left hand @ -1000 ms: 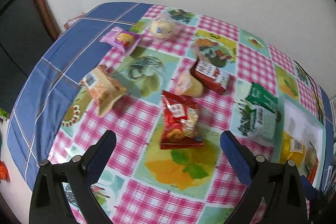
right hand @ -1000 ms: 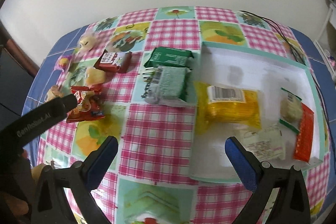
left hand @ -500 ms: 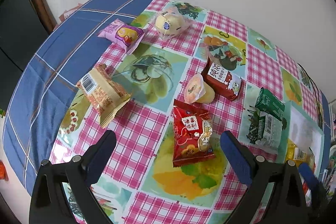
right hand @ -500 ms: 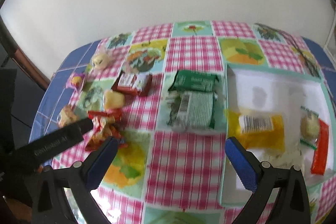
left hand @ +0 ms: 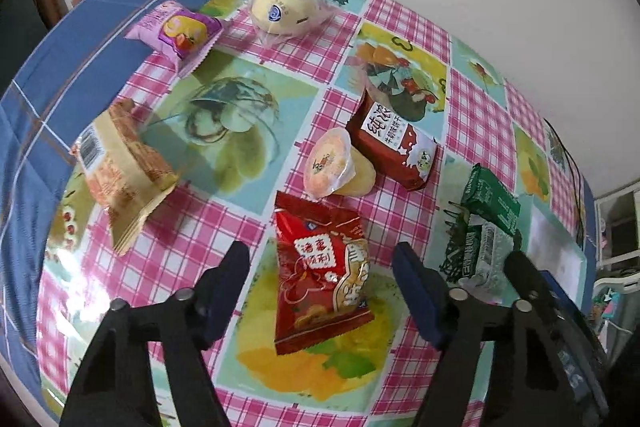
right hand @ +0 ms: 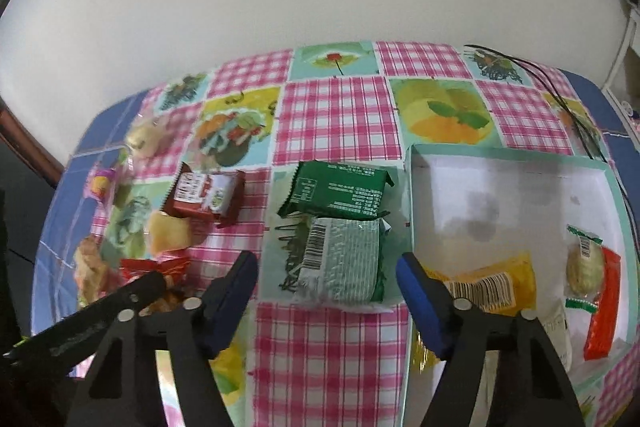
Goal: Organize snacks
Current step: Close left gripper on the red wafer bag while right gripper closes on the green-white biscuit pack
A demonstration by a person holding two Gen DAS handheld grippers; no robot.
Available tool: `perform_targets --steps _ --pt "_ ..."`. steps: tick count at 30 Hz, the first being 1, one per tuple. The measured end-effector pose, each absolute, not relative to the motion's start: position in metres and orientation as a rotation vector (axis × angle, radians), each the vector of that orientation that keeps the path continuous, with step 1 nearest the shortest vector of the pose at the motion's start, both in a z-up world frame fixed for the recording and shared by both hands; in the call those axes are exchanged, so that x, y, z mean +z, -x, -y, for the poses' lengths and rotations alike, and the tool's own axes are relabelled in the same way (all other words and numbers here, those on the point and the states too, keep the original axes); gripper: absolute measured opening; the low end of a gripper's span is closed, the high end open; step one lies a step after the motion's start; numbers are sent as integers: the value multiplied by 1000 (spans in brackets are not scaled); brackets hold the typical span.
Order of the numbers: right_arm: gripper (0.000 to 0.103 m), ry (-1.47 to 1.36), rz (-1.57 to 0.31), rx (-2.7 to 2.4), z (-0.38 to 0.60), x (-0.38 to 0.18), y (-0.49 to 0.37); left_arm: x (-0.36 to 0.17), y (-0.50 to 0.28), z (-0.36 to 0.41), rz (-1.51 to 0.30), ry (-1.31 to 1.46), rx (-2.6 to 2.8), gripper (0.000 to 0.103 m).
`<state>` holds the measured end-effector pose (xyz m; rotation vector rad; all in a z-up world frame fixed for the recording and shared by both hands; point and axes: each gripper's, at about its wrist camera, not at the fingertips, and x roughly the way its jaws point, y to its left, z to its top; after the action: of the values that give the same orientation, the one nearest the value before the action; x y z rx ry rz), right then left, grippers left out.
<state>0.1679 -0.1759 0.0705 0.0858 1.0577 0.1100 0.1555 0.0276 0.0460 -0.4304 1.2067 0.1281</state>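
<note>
Snacks are lying beside the white tray (right hand: 420, 195); my left tongs (left hand: 320, 263) and right tongs (right hand: 326, 269) are closing, gripping nothing, over the red packet (left hand: 320, 267) and pale green packet (right hand: 340, 259).

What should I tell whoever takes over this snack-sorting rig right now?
Left gripper: jaws have just been closing either side of the red snack bag, pads not yet on it.
Right gripper: also just been closing, either side of the pale green packet, no grip yet.
Done: yellow packet, orange-red packet and a small clear-wrapped snack lie in the white box.
Left: dark green packet, jelly cup, dark red packet, purple packet, bun, tan packet, all on the tablecloth.
</note>
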Motion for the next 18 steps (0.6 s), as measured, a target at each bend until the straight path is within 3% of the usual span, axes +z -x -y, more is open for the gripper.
perform_targets --steps 2,8,18 --pt "63 -70 -1072 109 172 63 -174 45 -159 -27 -1208 432 120 67" --pt "62 -37 -1089 82 168 45 -186 35 -168 -23 -1230 435 106 52" --pt "55 -25 -1112 59 170 28 -198 31 -172 -18 -1235 410 105 52"
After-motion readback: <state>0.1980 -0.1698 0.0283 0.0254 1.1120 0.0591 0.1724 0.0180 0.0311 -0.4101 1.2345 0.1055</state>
